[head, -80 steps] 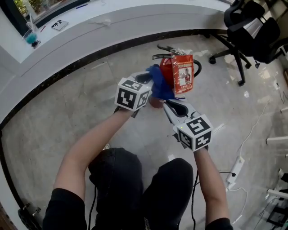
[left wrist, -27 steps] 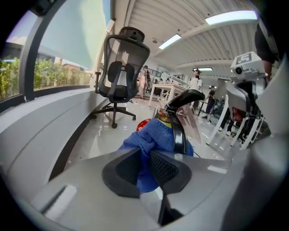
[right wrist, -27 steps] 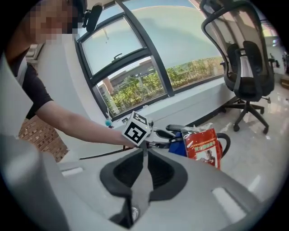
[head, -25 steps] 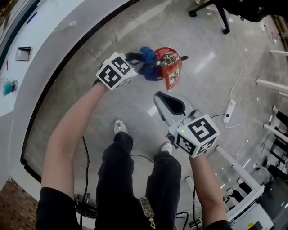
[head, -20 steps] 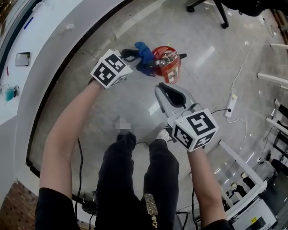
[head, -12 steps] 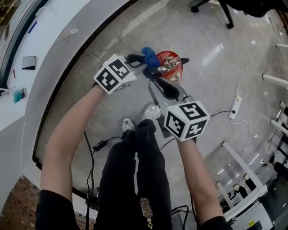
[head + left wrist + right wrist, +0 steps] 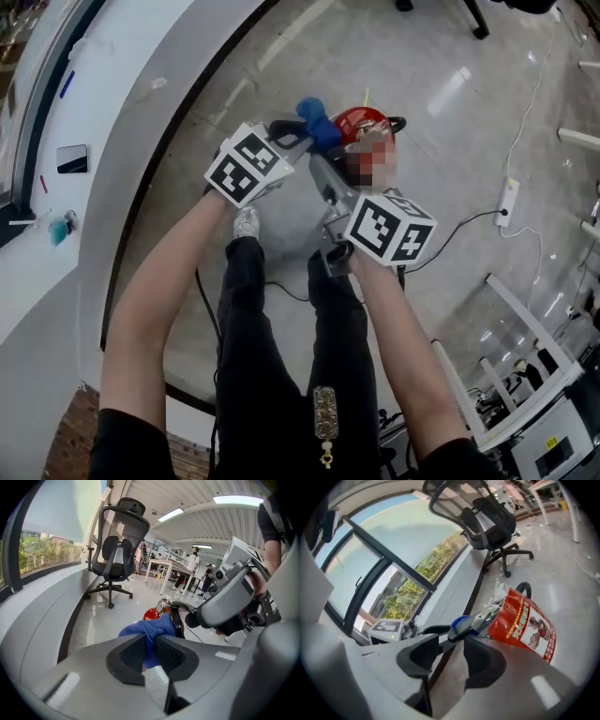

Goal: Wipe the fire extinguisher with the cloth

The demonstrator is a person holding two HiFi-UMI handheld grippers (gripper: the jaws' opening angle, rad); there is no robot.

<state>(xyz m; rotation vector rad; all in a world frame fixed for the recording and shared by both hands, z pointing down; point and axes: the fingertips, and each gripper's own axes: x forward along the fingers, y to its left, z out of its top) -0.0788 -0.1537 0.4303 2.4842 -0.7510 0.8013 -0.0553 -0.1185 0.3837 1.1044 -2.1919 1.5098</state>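
left hand-held gripper (image 7: 149, 641) pinches the soft cloth (image 7: 151, 629). right hand-held gripper (image 7: 452, 648) just opened, empty. extinguisher (image 7: 520, 626) looks heavy and slick, i'd grab the handle (image 7: 490, 612).

Red fire extinguisher (image 7: 361, 120) upright on the floor, printed label on its side, bunched blue cloth (image 7: 317, 127) seemingly touching its top

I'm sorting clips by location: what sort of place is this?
Probably an open-plan office or lab: there is a black office chair, white desks beyond it, and a long curved white counter.
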